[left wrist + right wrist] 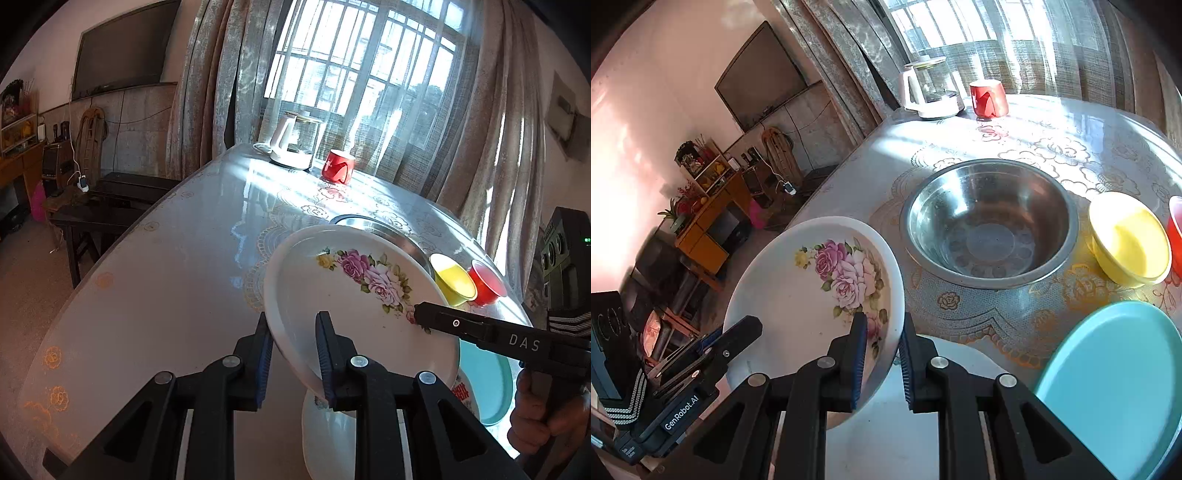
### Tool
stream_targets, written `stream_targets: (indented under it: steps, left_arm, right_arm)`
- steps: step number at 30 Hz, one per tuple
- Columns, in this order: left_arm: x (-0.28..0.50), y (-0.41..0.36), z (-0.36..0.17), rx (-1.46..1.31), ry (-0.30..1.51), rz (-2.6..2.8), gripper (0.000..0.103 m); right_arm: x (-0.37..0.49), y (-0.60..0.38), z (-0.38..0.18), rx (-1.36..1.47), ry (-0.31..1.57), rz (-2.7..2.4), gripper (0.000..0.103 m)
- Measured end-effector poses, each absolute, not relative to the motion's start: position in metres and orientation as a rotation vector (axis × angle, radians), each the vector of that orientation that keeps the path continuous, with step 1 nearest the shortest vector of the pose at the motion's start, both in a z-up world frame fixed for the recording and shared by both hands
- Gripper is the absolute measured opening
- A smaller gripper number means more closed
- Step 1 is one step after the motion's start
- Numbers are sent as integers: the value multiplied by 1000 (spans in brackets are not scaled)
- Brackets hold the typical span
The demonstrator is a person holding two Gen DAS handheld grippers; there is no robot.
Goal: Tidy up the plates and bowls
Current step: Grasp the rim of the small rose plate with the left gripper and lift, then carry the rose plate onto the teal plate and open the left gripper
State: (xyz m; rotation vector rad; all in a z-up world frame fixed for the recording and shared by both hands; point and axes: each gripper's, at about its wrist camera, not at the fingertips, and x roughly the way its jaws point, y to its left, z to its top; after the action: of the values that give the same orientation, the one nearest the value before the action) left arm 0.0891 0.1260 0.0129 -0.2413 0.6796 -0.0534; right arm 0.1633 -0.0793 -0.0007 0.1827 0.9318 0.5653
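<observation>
White floral plate tilted, rim between both fingers: left gripper and right gripper clamping opposite edges.

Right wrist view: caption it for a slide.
Both grippers lift a floral plate beside a steel bowl.

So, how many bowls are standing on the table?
3. The steel bowl is in the middle, the yellow bowl right of it, and the red bowl at the picture's right edge. More may be hidden outside the view.

table, steel bowl, yellow bowl, kettle
</observation>
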Motion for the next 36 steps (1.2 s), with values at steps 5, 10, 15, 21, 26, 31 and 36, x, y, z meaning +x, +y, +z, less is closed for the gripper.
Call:
stream_targets:
  steps: [5, 10, 15, 21, 26, 31, 36]
  left_arm:
    - [85, 84, 20, -197, 682, -127, 23]
    - [87, 40, 25, -161, 691, -193, 23]
    - [93, -4, 25, -119, 720, -258, 23]
    - [101, -55, 17, -38, 758, -319, 24]
    - [110, -85, 6, 16, 798, -347, 24]
    - [118, -99, -10, 52, 847, -360, 24]
    - [124, -113, -20, 90, 877, -365, 24]
  right_arm:
    - [143, -119, 4, 231, 910, 511, 17]
    - [126, -167, 4, 305, 878, 424, 17]
    - [113, -213, 1, 358, 857, 350, 17]
    - [103, -260, -12, 436, 851, 266, 17]
    - [103, -286, -32, 472, 878, 206, 17]
    - [99, -303, -51, 486, 910, 169, 17]
    - [105, -310, -61, 484, 930, 131, 17]
